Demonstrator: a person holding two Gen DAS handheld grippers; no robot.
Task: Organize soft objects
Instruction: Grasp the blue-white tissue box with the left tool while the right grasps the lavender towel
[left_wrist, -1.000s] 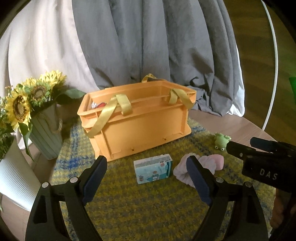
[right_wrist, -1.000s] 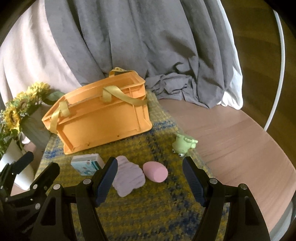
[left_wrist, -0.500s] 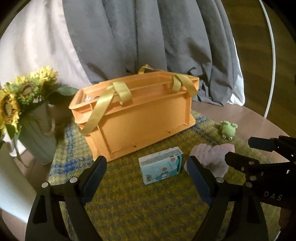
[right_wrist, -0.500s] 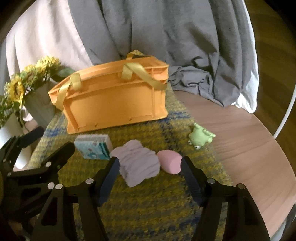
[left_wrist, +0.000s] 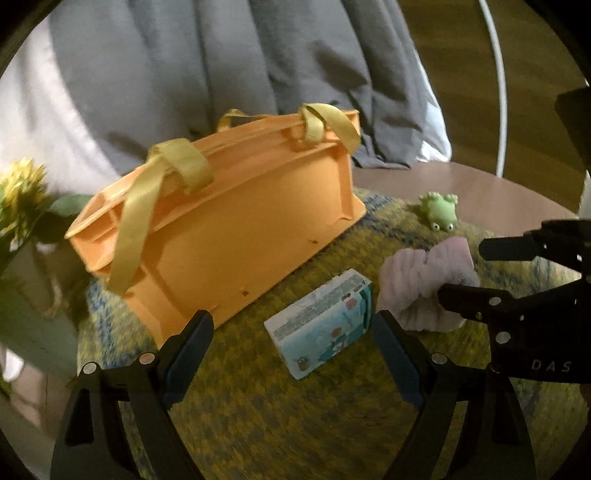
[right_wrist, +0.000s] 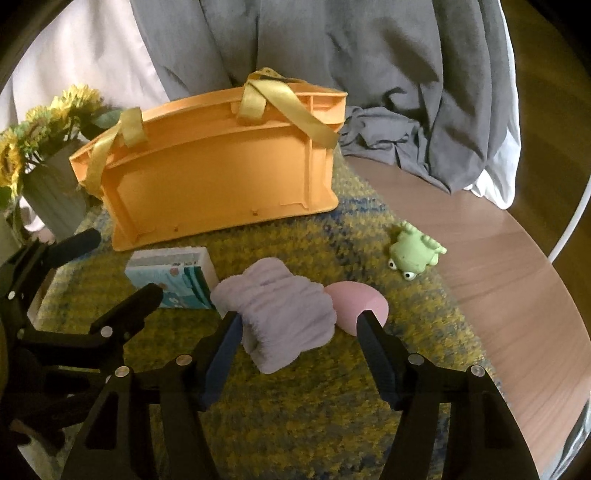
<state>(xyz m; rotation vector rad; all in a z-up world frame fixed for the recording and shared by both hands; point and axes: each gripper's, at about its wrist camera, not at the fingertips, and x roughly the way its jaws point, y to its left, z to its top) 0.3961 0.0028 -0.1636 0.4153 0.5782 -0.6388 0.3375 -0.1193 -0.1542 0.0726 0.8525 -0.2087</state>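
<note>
Fingers (right_wrist: 373, 343) of right gripper (right_wrist: 297, 326) spread, straddling lilac cloth (right_wrist: 280, 314), angled down

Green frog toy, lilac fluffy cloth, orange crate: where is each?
Green frog toy (right_wrist: 413, 254), right wrist view, its back.
Lilac fluffy cloth (right_wrist: 284, 317), right wrist view, top folds.
Orange crate (left_wrist: 236, 236), left wrist view, front wall.

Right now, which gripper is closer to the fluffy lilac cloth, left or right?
Right. The right gripper is open with the lilac cloth between its fingers. The left gripper is open beside it, facing the tissue pack.
</note>
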